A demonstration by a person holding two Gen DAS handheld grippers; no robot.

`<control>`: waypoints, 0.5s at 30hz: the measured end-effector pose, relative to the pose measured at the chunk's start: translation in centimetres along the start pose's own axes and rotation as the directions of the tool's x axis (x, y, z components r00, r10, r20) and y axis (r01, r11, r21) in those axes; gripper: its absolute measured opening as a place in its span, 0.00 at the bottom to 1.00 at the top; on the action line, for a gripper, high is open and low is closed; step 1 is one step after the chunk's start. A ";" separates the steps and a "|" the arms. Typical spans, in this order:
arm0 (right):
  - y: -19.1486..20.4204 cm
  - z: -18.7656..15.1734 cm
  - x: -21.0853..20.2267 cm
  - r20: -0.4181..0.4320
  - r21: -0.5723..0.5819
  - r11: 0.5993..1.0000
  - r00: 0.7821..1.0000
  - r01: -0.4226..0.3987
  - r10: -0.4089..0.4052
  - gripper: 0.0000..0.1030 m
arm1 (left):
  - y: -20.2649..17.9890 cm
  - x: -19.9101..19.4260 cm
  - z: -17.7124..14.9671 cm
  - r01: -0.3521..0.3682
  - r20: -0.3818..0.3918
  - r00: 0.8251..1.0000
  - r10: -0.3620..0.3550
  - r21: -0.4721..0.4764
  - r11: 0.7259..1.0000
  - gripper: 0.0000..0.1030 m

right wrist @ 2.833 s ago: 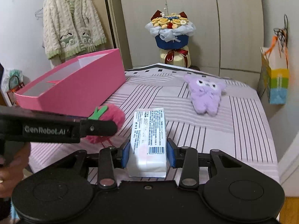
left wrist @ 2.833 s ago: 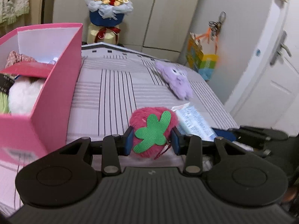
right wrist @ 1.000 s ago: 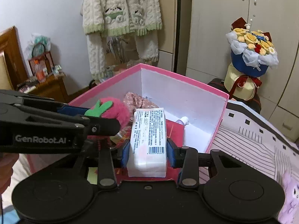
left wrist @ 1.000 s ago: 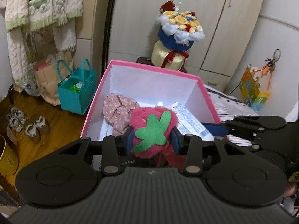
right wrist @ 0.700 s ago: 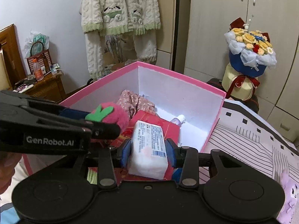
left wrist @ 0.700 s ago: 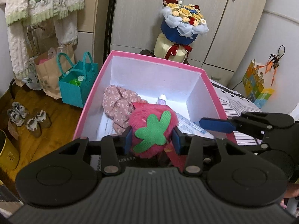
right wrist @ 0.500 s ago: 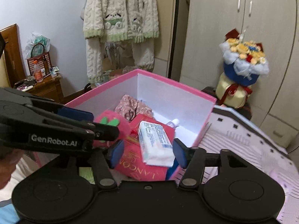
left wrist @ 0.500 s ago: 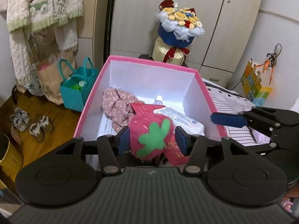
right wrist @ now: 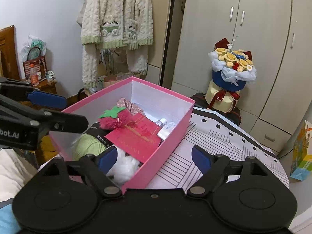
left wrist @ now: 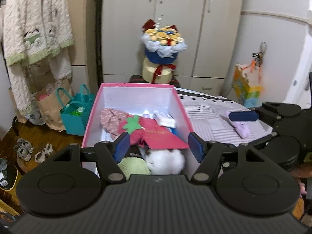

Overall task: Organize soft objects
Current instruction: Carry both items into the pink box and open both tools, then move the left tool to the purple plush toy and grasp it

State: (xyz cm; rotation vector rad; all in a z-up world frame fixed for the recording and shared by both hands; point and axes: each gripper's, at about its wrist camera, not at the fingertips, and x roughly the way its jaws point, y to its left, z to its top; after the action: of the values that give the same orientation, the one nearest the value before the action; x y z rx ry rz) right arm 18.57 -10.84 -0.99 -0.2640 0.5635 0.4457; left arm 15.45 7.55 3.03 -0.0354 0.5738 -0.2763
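Note:
The pink box point(left wrist: 136, 86) point(right wrist: 176, 136) stands at the bed's edge. Inside lie the strawberry plush point(left wrist: 129, 127) point(right wrist: 113, 118), the white tissue pack point(left wrist: 164, 120) point(right wrist: 165, 129), a red card point(left wrist: 161, 136), a floral cloth point(left wrist: 112, 117), a green yarn ball point(right wrist: 86, 144) and a white fluffy toy point(left wrist: 165, 163). My left gripper point(left wrist: 159, 143) is open and empty above the box's near end. My right gripper point(right wrist: 153, 159) is open and empty over the box's near right corner. A purple plush point(left wrist: 240, 127) lies on the striped bed.
The striped bed point(left wrist: 210, 122) extends right of the box. A flower bouquet point(left wrist: 162, 46) stands behind it before the wardrobe. A teal bag point(left wrist: 75, 115), a paper bag and shoes point(left wrist: 23, 150) sit on the floor at the left. A colourful gift bag point(right wrist: 301, 156) hangs right.
Both grippers carried the strawberry plush and tissue pack from the bed over the box, then opened. Both objects now lie in the box, and the grippers have drawn back.

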 end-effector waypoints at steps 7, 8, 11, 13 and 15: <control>-0.6 -1.4 -4.5 0.028 -0.007 1.000 1.000 0.008 -0.007 0.89 | -3.2 -2.3 -0.4 0.055 -0.010 0.998 -0.055 0.065 0.996 0.65; -0.8 -1.8 -5.2 0.031 -0.007 1.000 0.999 0.007 -0.007 0.91 | -3.6 -2.5 -0.5 0.062 -0.009 0.998 -0.061 0.073 0.995 0.65; -1.5 -2.9 -7.2 0.047 -0.014 1.000 0.999 0.005 -0.004 0.96 | -5.1 -3.2 -0.7 0.078 0.000 0.997 -0.078 0.102 0.992 0.72; -2.1 -3.7 -8.3 0.059 -0.016 1.000 0.998 0.010 -0.009 0.97 | -6.2 -3.4 -0.9 0.090 0.010 0.996 -0.092 0.121 0.989 0.73; -2.8 -4.7 -9.4 0.071 -0.018 1.000 0.997 0.020 -0.019 0.98 | -7.4 -3.4 -1.0 0.107 0.013 0.994 -0.110 0.138 0.985 0.76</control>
State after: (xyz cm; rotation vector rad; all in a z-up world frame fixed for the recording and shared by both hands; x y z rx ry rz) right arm 10.68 -18.08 0.83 -0.2701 0.4878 0.4395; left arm 10.30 1.39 4.78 0.0637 0.5321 -0.4204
